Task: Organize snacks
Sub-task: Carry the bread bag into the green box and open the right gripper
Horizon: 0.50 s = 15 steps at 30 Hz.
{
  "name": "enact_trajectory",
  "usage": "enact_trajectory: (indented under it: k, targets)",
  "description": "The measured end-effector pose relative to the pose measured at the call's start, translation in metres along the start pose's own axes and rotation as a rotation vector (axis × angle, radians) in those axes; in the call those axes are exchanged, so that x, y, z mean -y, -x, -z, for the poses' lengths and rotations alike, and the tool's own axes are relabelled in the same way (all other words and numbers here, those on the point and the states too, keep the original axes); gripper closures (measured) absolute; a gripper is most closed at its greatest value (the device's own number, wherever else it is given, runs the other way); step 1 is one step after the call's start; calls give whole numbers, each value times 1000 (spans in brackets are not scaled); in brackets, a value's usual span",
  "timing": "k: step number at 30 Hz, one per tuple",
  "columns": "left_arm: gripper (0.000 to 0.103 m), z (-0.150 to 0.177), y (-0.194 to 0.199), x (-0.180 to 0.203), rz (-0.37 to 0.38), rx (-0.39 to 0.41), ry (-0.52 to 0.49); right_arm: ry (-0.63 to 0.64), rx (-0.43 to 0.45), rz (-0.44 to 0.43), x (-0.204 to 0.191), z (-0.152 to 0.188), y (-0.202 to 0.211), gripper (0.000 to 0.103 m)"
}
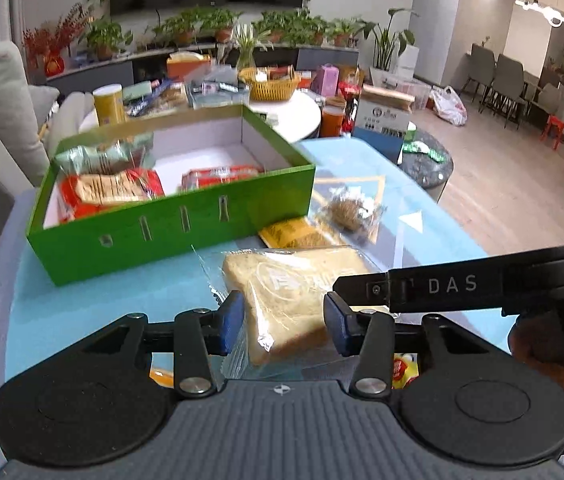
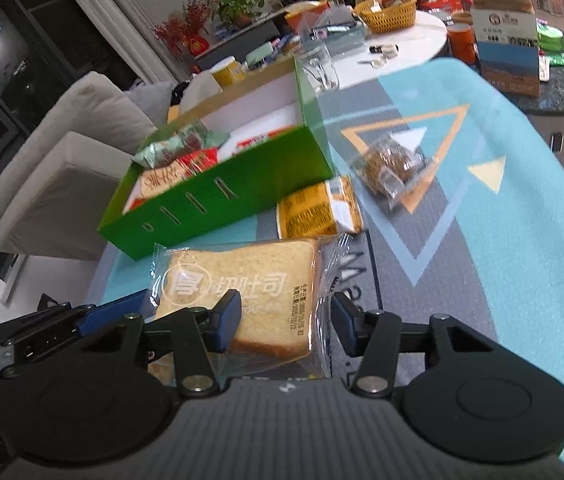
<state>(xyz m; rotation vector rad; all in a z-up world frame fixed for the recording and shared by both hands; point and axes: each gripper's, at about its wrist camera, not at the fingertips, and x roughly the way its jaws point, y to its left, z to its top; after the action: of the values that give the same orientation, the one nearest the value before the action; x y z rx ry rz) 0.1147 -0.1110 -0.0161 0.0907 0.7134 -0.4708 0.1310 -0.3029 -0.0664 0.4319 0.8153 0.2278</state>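
A wrapped slice of toast (image 1: pixel 290 296) lies on the patterned table in front of a green box (image 1: pixel 169 220) that holds several snack packs. My left gripper (image 1: pixel 284 326) is open, its blue pads either side of the toast's near corner. My right gripper (image 2: pixel 286 322) is open around the same toast (image 2: pixel 241 292), its finger (image 1: pixel 434 284) reaching in from the right in the left wrist view. The green box (image 2: pixel 217 200) shows beyond the toast in the right wrist view. A yellow snack pack (image 2: pixel 314 208) and a clear-wrapped brown snack (image 2: pixel 394 164) lie right of the box.
A round white table (image 2: pixel 402 52) with a wicker basket (image 2: pixel 386 10), a glass and many packages stands behind. A grey sofa (image 2: pixel 65 152) is at the left. A cardboard carton (image 2: pixel 506 40) stands on a dark round table at the right.
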Motion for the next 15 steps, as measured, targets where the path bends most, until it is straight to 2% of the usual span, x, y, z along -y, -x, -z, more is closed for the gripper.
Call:
enact_trajectory:
  k: [15]
  targets:
    - [61,-39,13,-14,-51,108,20,21,112,-61,-24,-50,13,50]
